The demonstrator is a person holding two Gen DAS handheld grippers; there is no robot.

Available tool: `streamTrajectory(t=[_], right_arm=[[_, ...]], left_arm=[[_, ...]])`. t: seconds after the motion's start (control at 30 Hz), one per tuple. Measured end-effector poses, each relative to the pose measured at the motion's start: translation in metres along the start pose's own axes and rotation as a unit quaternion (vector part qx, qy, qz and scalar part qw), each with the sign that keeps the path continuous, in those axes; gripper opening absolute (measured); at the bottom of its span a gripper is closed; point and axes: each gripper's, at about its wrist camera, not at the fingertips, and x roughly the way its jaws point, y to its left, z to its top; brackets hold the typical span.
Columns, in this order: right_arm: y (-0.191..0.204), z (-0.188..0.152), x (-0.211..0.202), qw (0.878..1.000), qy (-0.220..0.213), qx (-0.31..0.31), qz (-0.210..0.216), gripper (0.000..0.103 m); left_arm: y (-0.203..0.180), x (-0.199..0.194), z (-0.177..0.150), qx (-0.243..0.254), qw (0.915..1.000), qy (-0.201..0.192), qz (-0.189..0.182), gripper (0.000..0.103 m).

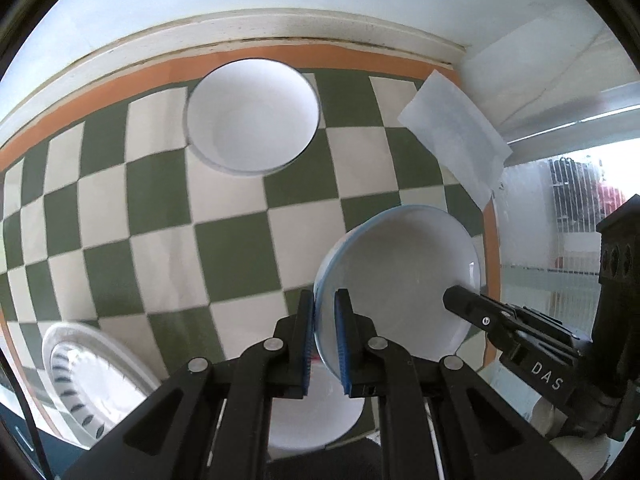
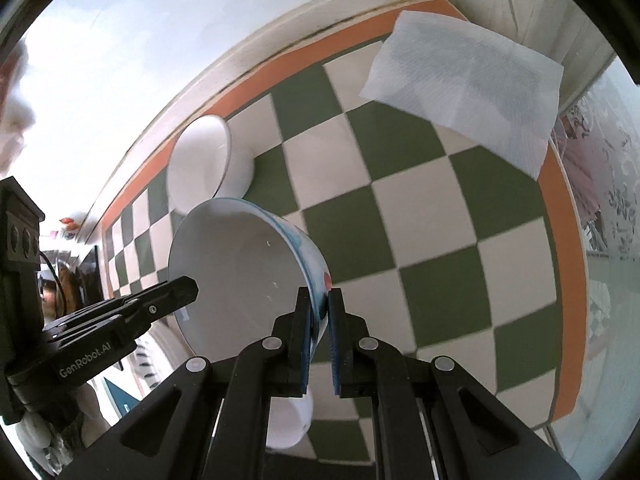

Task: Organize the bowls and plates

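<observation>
A white bowl with a blue-patterned outside (image 1: 400, 276) (image 2: 248, 276) hangs tilted above the green-and-white checked tablecloth (image 1: 224, 248), held from both sides. My left gripper (image 1: 324, 296) is shut on its left rim. My right gripper (image 2: 319, 294) is shut on the opposite rim. Each view shows the other gripper's fingers (image 1: 464, 304) (image 2: 180, 286) at the bowl's far edge. A plain white bowl (image 1: 252, 116) (image 2: 204, 164) stands upright at the back by the wall. Another white dish (image 1: 316, 416) (image 2: 288, 420) lies below the grippers, mostly hidden.
A plate with black dashes on its rim (image 1: 88, 380) (image 2: 148, 356) sits at the near left. A white paper towel (image 1: 452, 136) (image 2: 468, 84) lies at the back right corner. An orange border edges the cloth, and a white wall runs behind.
</observation>
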Motion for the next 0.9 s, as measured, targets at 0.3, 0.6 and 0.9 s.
streamTrajectory(t=[0.3, 0.6, 0.9], right_arm=[[0.029, -0.066, -0.005, 1.0, 0.011, -0.021, -0.003, 0.009], [0.035, -0.104, 0.02, 0.999, 0.039, -0.023, -0.007, 0.009], [0.032, -0.114, 0.03, 0.998, 0.054, -0.019, -0.009, 0.009]], left_arm=[[0.025, -0.012, -0.055, 0.005, 1.0, 0.001, 0.007, 0.008], [0.045, -0.002, -0.088, -0.002, 0.9998, 0.019, 0.01, 0.008], [0.048, 0.006, -0.099, -0.001, 0.9994, 0.033, 0.012, 0.009]])
